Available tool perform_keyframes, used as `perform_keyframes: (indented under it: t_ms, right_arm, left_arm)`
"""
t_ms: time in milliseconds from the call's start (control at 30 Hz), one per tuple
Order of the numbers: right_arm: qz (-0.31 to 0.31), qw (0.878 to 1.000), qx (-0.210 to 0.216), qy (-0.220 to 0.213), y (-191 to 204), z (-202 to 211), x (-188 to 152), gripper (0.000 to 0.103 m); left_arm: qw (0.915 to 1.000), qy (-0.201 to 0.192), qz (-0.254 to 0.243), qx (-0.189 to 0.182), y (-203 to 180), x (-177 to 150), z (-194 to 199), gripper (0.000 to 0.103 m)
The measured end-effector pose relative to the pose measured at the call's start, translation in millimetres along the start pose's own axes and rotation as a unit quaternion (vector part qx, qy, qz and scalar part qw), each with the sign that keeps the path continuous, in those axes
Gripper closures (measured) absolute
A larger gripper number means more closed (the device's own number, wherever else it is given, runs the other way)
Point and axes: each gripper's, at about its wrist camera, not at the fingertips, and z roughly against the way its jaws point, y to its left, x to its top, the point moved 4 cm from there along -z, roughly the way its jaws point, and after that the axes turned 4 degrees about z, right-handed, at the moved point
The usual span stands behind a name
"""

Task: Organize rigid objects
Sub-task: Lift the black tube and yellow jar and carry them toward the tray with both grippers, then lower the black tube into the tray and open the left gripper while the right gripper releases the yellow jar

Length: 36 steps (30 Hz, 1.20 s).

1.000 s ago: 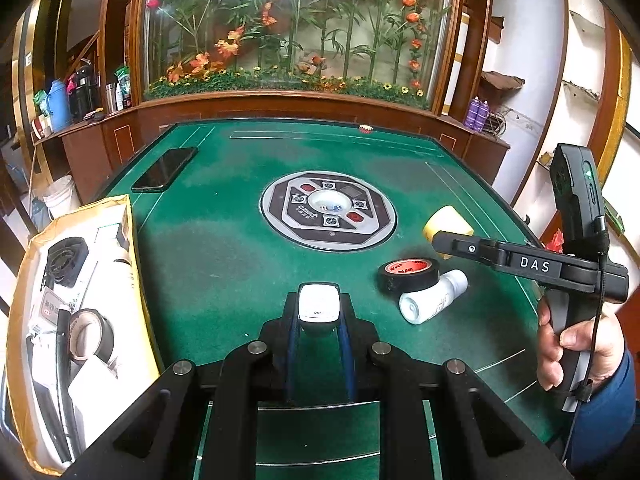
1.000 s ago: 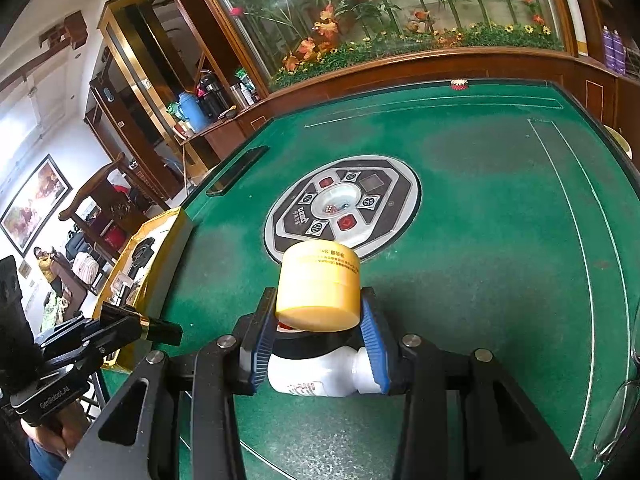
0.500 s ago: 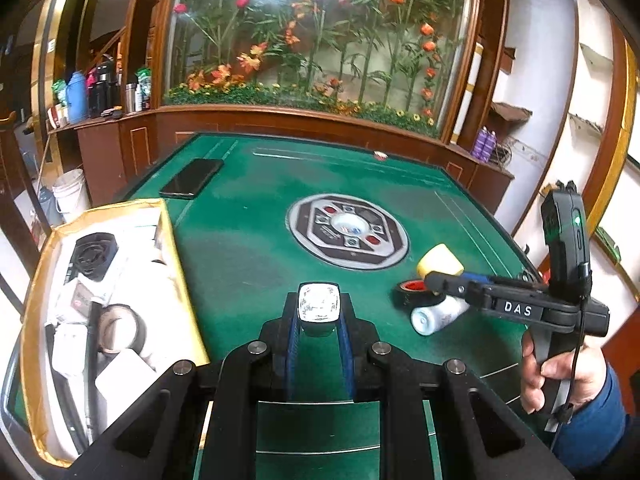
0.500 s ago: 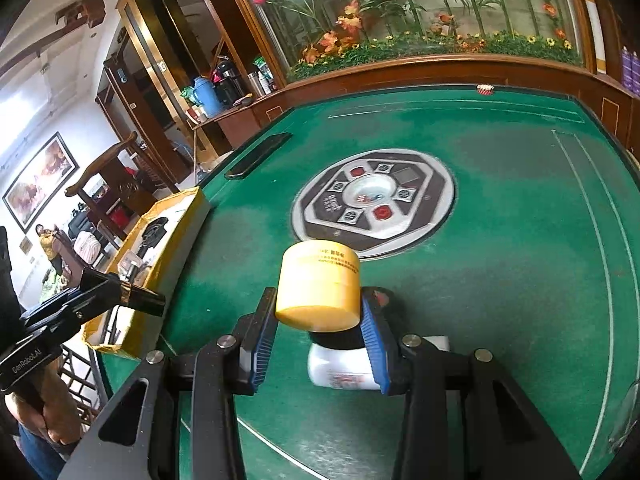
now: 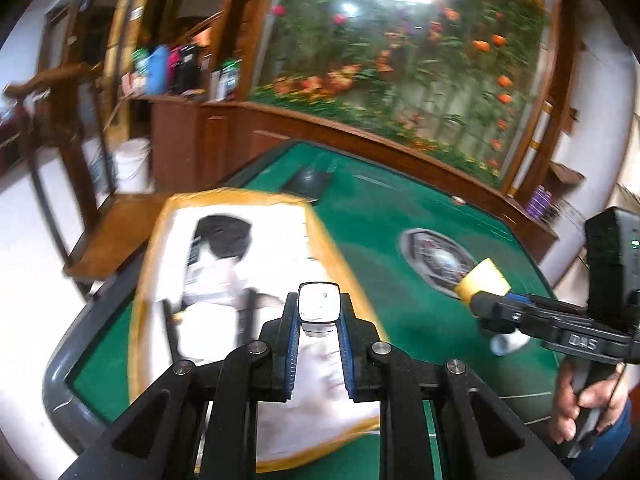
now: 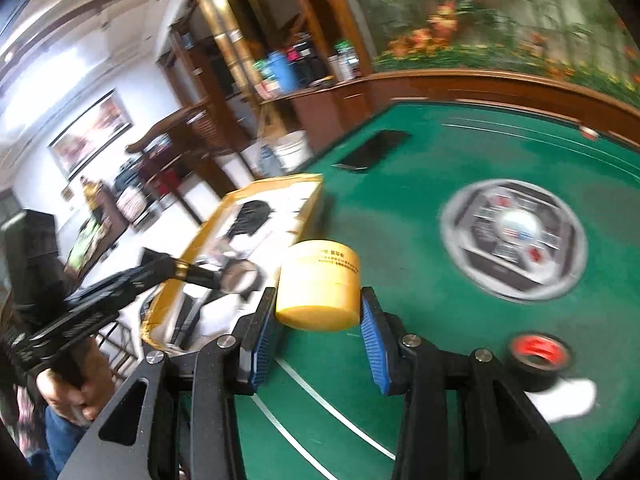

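while right gripper [image 6: 318, 316] grips yellow jar [image 6: 320, 284], left gripper [image 5: 319, 320] over box [image 5: 236, 256]

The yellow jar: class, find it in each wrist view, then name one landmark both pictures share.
Left wrist view: yellow jar at right of centre, at the tip of the right gripper.
Right wrist view: jar at centre, between the blue pads.
Shared landmark: the round control panel in the green table.
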Motion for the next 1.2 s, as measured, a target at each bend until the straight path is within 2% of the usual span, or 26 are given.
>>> perform_keyframes:
  t_ms: [167, 300, 633, 833, 1000, 1067, 1100, 1167, 1200]
  right_arm:
    - [0.038, 0.999, 0.016, 0.025, 44, -41, 11, 0.064]
    - [0.045, 0.997, 0.031, 0.052, 66, -77, 19, 0.064]
    - [0.055, 0.993, 0.001, 0.104, 79, -150, 34, 0.064]
    - [0.056, 0.990, -0.002, 0.126, 77, -166, 28, 0.064]
    - [0.066, 0.990, -0.001, 0.127, 82, -169, 28, 0.063]
    - [0.065, 0.990, 0.008, 0.126, 83, -167, 27, 0.056]
    - [0.062, 0.990, 0.018, 0.123, 83, -164, 27, 0.052]
    - [0.060, 0.991, 0.024, 0.116, 83, -158, 29, 0.048]
    - [0.060, 0.992, 0.023, 0.111, 83, -156, 30, 0.046]
  left_arm:
    - [0.9993, 0.016, 0.032, 0.013, 34, -14, -10, 0.085]
    - [0.9993, 0.026, 0.028, 0.004, 34, -23, -19, 0.085]
    - [0.9988, 0.042, 0.023, 0.003, 34, -31, -30, 0.085]
    - [0.9984, 0.052, 0.019, 0.004, 30, -38, -36, 0.085]
    - [0.9986, 0.052, 0.003, 0.007, 21, -41, -37, 0.085]
    - [0.9989, 0.046, -0.005, 0.004, 18, -41, -34, 0.085]
    - [0.9990, 0.045, -0.006, 0.001, 17, -41, -32, 0.083]
    - [0.9991, 0.041, -0.005, 0.002, 17, -40, -29, 0.072]
    - [0.9993, 0.038, -0.003, 0.002, 17, -39, -28, 0.070]
